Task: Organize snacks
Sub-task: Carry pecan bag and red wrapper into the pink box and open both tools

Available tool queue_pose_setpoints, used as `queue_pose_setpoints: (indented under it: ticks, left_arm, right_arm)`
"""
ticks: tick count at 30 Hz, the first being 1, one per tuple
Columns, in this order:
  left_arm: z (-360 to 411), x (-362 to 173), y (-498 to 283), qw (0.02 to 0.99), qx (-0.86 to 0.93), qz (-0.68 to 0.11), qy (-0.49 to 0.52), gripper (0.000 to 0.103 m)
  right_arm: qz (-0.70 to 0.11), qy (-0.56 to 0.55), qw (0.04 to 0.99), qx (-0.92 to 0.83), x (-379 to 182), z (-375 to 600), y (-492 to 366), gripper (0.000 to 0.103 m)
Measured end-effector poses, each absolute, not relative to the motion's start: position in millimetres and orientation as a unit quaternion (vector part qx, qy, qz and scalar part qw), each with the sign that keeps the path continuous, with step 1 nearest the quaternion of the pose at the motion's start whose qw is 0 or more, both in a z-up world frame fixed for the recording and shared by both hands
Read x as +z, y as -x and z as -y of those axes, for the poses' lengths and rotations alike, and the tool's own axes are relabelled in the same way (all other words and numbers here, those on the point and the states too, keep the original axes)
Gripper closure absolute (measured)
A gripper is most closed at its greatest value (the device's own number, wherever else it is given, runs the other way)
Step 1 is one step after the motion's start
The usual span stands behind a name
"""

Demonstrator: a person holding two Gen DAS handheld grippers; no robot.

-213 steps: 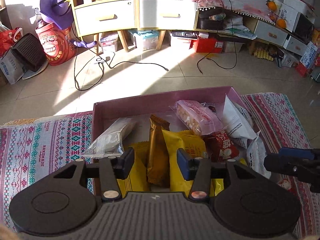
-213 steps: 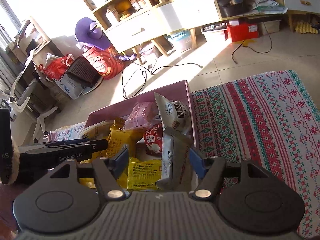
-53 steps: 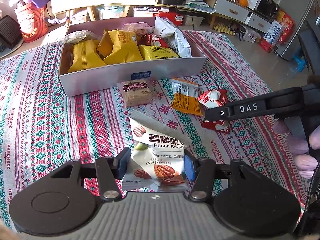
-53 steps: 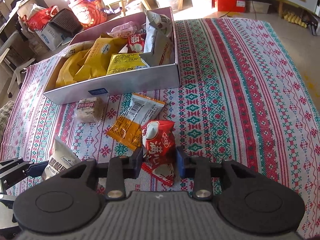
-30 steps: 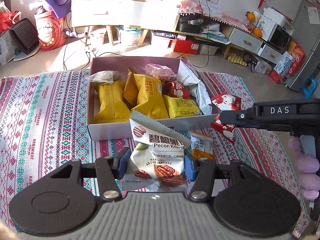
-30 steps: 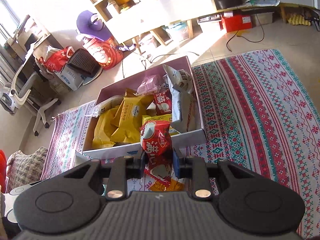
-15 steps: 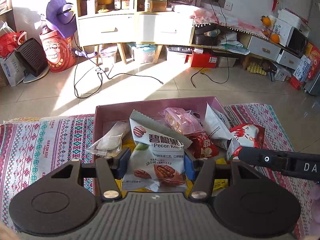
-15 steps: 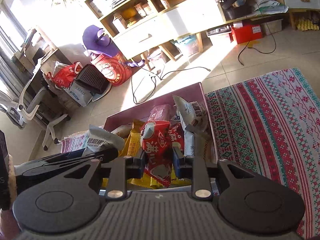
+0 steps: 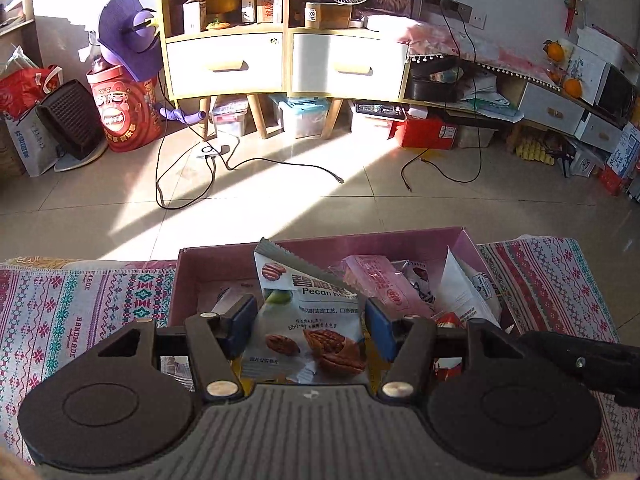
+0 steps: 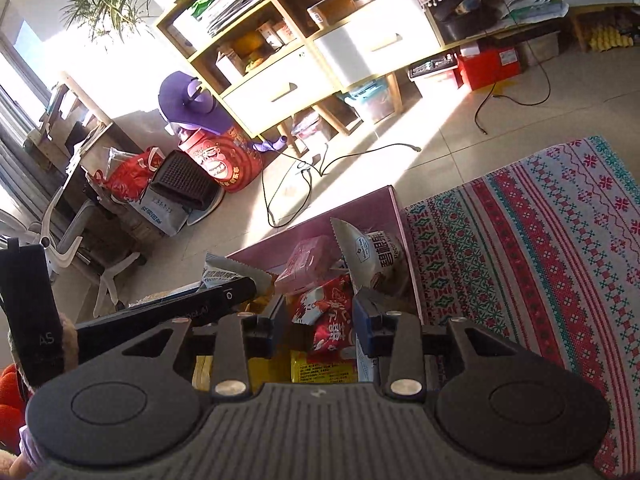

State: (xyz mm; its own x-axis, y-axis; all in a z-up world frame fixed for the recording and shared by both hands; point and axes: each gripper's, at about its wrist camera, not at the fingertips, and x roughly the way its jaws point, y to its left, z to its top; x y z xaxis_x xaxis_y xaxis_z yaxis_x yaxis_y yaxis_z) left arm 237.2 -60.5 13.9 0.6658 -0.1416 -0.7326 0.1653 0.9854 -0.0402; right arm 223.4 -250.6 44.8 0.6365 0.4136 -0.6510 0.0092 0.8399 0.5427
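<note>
In the left wrist view the left gripper (image 9: 308,330) has just been opening its fingers; the pecan bag (image 9: 304,320) stands between them, long axis upright toward 12 o'clock, and the blue pads no longer press its sides, so I judge it released over the box (image 9: 224,258). The bag reads "Pecan" below Chinese characters, with nut pictures. In the right wrist view the right gripper (image 10: 318,318) has also just been opening; the red packet (image 10: 330,316) with white Chinese writing hangs tilted between the fingers, a gap on each side, so it is let go too. Under it lies a yellow packet (image 10: 324,366) with small print I cannot read. The left tool, at 9 o'clock of the right one, bears the letters "AS". Both snacks are already above the pink box on the patterned cloth (image 10: 540,240), so the coming move is probably only a withdrawal. Farther at 12 o'clock, a second pecan bag (image 10: 372,258) leans on the box wall, then the tiled floor and a shelf with a fan.
</note>
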Motion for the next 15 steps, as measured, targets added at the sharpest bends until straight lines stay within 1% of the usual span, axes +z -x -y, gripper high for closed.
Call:
queue_pose_setpoints:
  ticks: [1,7,8,12,15]
  left_arm:
    - [60,15,-237,0.913,-0.083,-0.399,-0.012,0.029]
    - [55,24,-230,0.916,-0.088,-0.390,-0.009,0.019]
    - [54,25,-228,0.917,-0.089,-0.389,-0.009,0.018]
    - [52,32,-217,0.918,-0.098,-0.383,-0.012,0.013]
    - [50,35,-207,0.917,-0.107,-0.385,-0.011,0.011]
  right_arm:
    - [-0.410,-0.258,0.867,0.116,45,251,-223,0.067]
    - [-0.415,-0.263,0.864,0.109,45,252,-218,0.064]
    - [-0.416,-0.262,0.864,0.108,46,252,-218,0.063]
    - [-0.417,-0.248,0.868,0.108,53,250,-211,0.056]
    - [-0.416,-0.234,0.872,0.108,59,247,-203,0.051]
